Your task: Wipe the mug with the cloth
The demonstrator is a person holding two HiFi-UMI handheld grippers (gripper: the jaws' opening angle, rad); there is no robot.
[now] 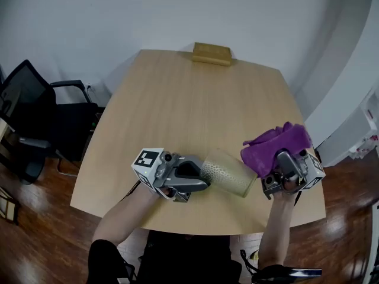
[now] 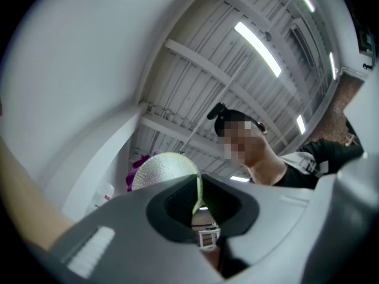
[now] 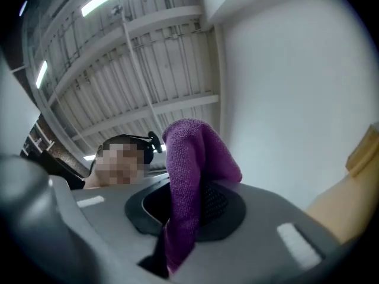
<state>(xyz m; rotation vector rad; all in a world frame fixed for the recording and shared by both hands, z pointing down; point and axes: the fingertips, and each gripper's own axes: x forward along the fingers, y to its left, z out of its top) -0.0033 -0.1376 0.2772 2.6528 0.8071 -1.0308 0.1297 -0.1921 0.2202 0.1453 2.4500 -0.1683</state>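
Above the table's near edge, a pale yellow-green textured mug [image 1: 228, 171] is held on its side. My left gripper [image 1: 201, 177] is shut on its rim. In the left gripper view the thin mug wall [image 2: 197, 193] runs between the jaws of the left gripper [image 2: 198, 205], and the mug's rounded body [image 2: 161, 169] rises beyond. My right gripper [image 1: 273, 165] is shut on a bunched purple cloth [image 1: 277, 144], right next to the mug's far end; I cannot tell whether they touch. The cloth [image 3: 188, 176] sticks up from between the jaws of the right gripper [image 3: 185, 210].
The light wooden table [image 1: 189, 105] carries a tan block [image 1: 211, 53] at its far edge. A black office chair [image 1: 35, 114] stands left of the table, and white furniture [image 1: 364, 126] right of it. Both grippers point upward at the ceiling and the person.
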